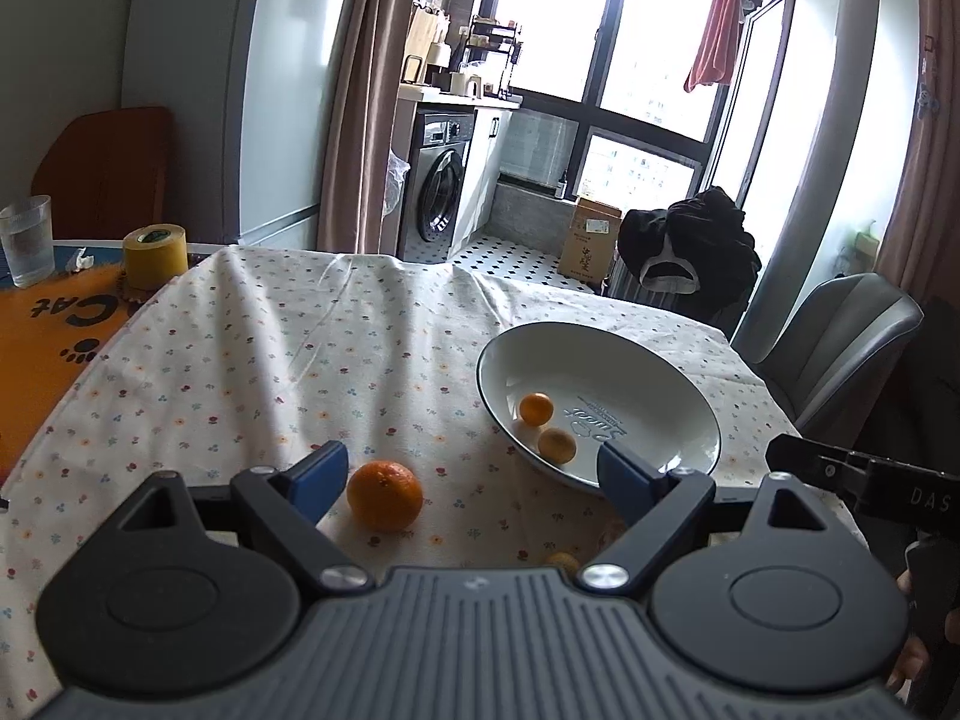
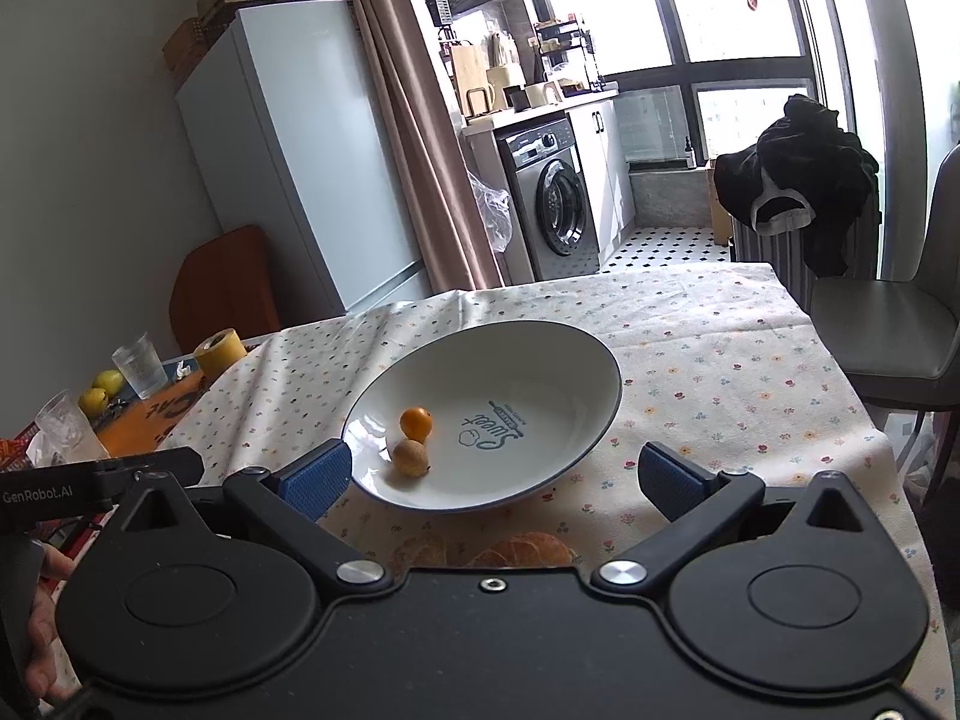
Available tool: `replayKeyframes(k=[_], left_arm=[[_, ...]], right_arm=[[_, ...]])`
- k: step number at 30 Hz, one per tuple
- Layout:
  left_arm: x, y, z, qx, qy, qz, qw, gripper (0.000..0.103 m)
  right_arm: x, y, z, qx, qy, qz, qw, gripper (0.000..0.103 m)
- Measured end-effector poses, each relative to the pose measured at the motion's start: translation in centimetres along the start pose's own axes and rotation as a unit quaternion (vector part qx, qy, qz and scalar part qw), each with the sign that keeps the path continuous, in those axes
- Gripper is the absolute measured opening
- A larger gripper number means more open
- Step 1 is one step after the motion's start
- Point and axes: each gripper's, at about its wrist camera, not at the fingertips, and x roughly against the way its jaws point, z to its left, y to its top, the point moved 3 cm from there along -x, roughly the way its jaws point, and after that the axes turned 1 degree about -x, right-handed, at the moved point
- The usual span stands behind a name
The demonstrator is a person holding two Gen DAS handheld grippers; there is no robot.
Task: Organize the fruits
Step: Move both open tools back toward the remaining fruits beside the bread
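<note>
An orange (image 1: pixel 384 495) sits on the flowered cloth (image 1: pixel 240 360), round, bright and dimpled, with no long axis to speak of; I cannot tell where its stem end faces. It lies between the spread blue pads (image 1: pixel 318 477) of the left gripper (image 1: pixel 474 474), close to the left-hand pad, with nothing in its grasp. Just right of it stands a white plate (image 1: pixel 648 372) with a dark rim, printed "Sweet" in blue script. In the plate lie two small fruits, touching or nearly so: a kumquat (image 2: pixel 416 420), deep orange, and a paler, tan one (image 2: pixel 410 458) nearer the rim. The right gripper (image 2: pixel 495 474) is wide open and holds nothing; the plate's near rim lies between its pads. Its side arm reads "DAS"; the left one's reads "GenRobot.AI". At the table's far left is an orange mat (image 1: pixel 42 330) lettered "Cat", a tape roll (image 1: pixel 155 256) and a glass (image 1: pixel 27 240).
</note>
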Motion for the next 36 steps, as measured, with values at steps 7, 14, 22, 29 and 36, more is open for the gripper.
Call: replayKeyframes(k=[7, 14, 22, 29, 36], left_arm=[[2.0, -0.3, 0.4, -0.004, -0.006, -0.005, 1.0000, 0.093], [3.1, -1.2, 0.4, -0.022, -0.015, 0.003, 0.9996, 0.094], [4.0, -2.4, 0.6, -0.026, -0.017, 0.008, 0.9995, 0.100], [4.3, -3.6, 0.5, -0.025, -0.022, 0.016, 0.9993, 0.102], [4.9, -4.6, -0.3, -0.027, -0.042, 0.025, 0.9984, 0.103]], right_arm=[[1.8, -0.4, 0.5, 0.021, -0.005, -0.010, 1.000, 0.103], [2.9, -1.0, 0.8, 0.028, -0.001, 0.002, 1.000, 0.103], [4.0, -1.9, 1.3, 0.043, 0.003, 0.009, 0.999, 0.103], [4.7, -3.1, 1.5, 0.044, 0.015, 0.022, 0.999, 0.103], [5.9, -4.0, 1.4, 0.045, 0.014, 0.029, 0.998, 0.103]])
